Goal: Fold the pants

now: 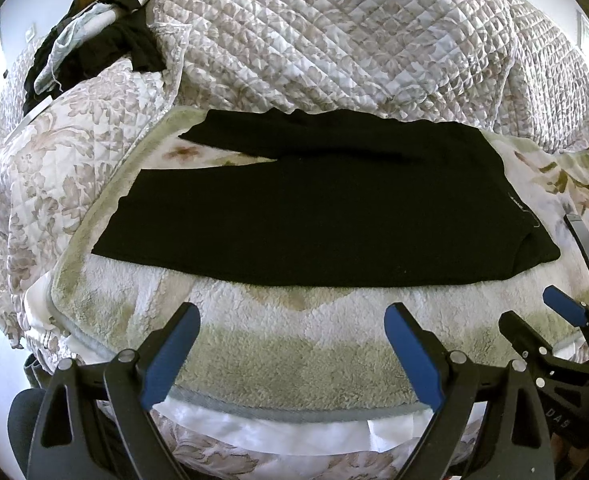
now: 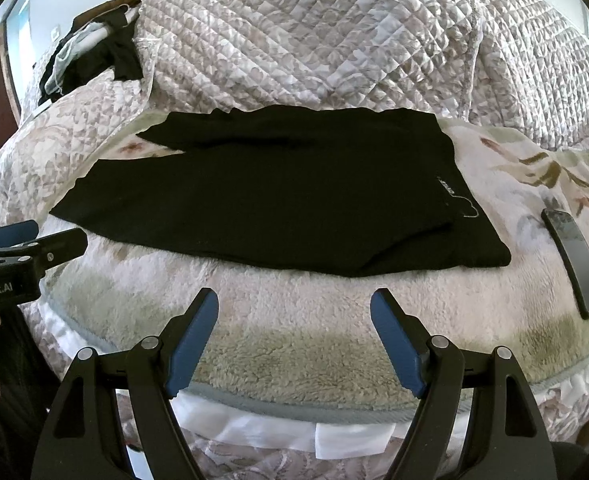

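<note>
Beyond both grippers, black pants [image 1: 326, 204] lie flat on the fleece blanket [image 1: 278, 332], long axis crosswise, waistband nearer the right gripper [image 2: 294, 312], cuffs nearer the left gripper [image 1: 292, 322]; both jaws gape wide, empty.

left claw [image 1: 292, 312] | black frame, blue pads (silver screws) | right claw [image 2: 294, 298] alike

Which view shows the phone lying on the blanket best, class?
The right wrist view: the phone lies whole and large on the blanket, right of the pants, its dark screen plain to see. The left wrist view shows the phone smaller and squeezed near the right edge.
</note>
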`<action>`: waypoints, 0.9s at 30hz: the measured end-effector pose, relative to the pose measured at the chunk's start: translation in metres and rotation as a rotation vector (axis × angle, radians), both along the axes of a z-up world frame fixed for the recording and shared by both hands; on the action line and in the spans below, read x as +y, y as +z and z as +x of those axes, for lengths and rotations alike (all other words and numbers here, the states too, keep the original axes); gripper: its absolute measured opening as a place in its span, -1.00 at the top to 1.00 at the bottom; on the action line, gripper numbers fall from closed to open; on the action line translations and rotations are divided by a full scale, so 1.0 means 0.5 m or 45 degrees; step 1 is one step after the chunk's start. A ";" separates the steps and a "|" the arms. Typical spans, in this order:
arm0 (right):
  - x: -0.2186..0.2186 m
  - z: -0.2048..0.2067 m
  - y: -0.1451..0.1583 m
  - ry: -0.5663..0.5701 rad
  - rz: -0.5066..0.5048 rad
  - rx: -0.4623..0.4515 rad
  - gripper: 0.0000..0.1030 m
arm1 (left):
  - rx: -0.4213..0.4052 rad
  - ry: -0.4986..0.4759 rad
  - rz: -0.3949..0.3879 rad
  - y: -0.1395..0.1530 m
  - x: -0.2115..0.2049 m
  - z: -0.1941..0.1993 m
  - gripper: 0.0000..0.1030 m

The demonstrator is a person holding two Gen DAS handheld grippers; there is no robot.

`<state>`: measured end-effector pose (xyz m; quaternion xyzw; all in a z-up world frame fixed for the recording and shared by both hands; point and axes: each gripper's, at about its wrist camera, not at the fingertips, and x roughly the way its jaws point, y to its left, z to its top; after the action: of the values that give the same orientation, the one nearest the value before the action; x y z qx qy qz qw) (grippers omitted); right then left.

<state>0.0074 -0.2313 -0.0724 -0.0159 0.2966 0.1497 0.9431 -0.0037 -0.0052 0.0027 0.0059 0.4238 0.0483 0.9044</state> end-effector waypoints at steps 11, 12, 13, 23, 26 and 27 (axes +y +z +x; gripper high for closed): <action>-0.001 -0.003 0.001 0.002 0.012 -0.011 -0.52 | 0.004 0.002 -0.008 -0.001 0.001 -0.002 -0.84; -0.002 -0.004 0.002 0.002 0.014 -0.013 -0.52 | 0.004 0.003 -0.010 -0.002 0.002 -0.003 -0.84; -0.003 -0.004 0.001 0.004 0.018 -0.014 -0.52 | 0.005 0.003 -0.013 -0.002 0.003 -0.003 -0.84; -0.006 -0.001 -0.002 0.004 0.027 0.008 -0.52 | 0.000 0.011 -0.023 -0.017 0.012 -0.001 -0.84; -0.009 0.003 -0.005 0.003 0.046 0.026 -0.52 | 0.001 0.012 -0.024 -0.018 0.013 0.000 -0.84; -0.009 0.004 -0.005 0.001 0.048 0.029 -0.52 | 0.000 0.012 -0.025 -0.019 0.015 0.001 -0.84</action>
<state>0.0094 -0.2360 -0.0749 0.0035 0.3044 0.1557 0.9397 -0.0034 0.0022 -0.0069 -0.0051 0.4244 0.0485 0.9042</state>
